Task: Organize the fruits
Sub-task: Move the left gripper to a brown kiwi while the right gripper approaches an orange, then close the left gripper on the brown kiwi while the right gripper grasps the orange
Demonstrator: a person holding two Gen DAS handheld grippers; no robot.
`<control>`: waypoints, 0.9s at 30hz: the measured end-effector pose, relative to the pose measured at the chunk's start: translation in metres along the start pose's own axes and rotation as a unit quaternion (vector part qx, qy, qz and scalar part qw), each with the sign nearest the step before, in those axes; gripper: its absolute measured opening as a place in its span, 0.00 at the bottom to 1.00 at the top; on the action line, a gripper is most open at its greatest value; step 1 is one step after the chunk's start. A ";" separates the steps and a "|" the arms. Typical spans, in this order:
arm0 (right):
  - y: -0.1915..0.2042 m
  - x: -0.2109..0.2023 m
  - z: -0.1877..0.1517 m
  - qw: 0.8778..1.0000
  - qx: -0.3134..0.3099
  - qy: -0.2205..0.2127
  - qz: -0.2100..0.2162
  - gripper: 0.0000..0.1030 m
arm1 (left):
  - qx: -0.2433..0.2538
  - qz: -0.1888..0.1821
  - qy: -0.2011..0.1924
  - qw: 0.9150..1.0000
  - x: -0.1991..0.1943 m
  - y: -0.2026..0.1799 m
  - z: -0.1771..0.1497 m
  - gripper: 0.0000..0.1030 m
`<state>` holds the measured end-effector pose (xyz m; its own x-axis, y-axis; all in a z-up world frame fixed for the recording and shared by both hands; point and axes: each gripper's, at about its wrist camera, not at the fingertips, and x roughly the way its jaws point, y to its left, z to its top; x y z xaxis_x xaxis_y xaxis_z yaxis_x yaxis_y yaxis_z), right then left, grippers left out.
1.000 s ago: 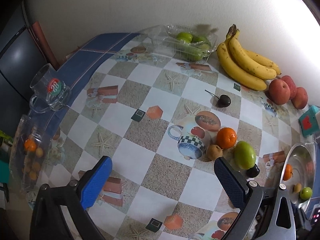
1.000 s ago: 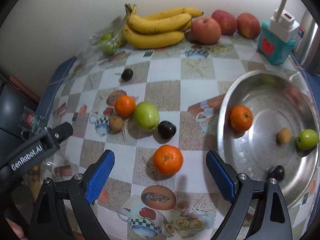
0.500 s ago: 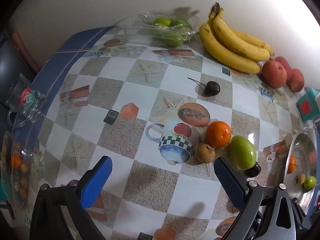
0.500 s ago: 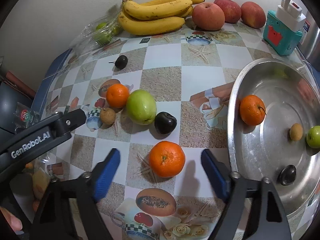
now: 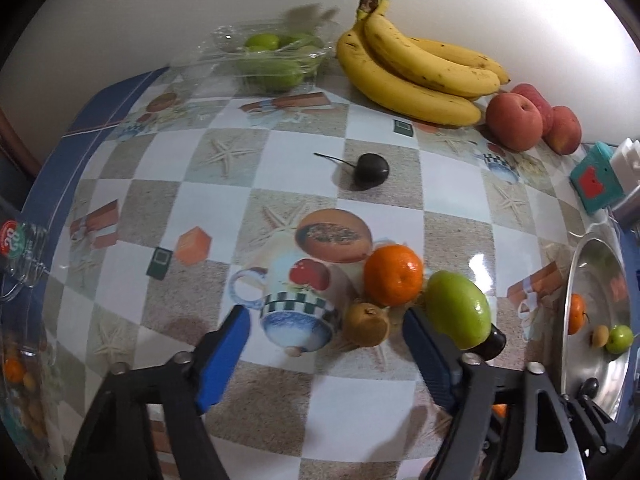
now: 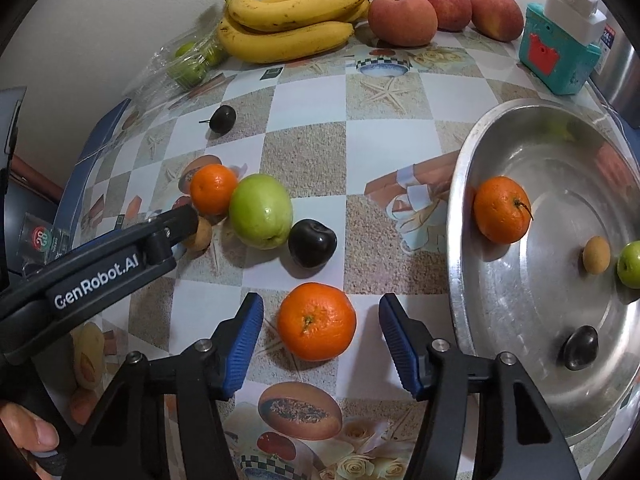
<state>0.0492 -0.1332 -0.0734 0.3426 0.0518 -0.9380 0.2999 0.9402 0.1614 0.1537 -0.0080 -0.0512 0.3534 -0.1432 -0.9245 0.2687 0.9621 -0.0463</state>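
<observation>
In the right wrist view, my right gripper (image 6: 322, 340) points down over a loose orange (image 6: 316, 322). The orange sits between the closing jaws, with a gap showing on each side. My left gripper (image 5: 324, 344) is also closing, around a small brown fruit (image 5: 366, 324) that lies nearer its right pad and is not pressed. Beside that fruit lie another orange (image 5: 394, 274), a green apple (image 5: 458, 310) and a dark plum (image 6: 312, 242). The metal bowl (image 6: 460, 200) on the right holds an orange (image 6: 502, 208) and three small fruits.
Bananas (image 6: 292, 20), red apples (image 6: 402, 18) and a clear box of green fruit (image 5: 272, 60) line the wall. A stemmed dark fruit (image 5: 372, 168) lies alone mid-table. A teal toy (image 6: 556, 56) stands behind the bowl. A glass mug (image 5: 20, 248) is at the left edge.
Both grippers' jaws have narrowed. The left gripper dropped and moved toward the fruit cluster, so the brown fruit now lies between its fingers. The right gripper sank slightly over the orange.
</observation>
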 end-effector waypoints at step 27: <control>0.000 0.003 -0.001 1.000 0.004 0.003 0.008 0.40 | 0.000 -0.029 0.027 0.999 0.011 -0.008 -0.001 0.26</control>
<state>0.0490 -0.1330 -0.0771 0.3421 0.0691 -0.9371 0.3022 0.9362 0.1793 0.1540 -0.0173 -0.0612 0.2880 -0.1853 -0.9395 0.2869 0.9527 -0.1000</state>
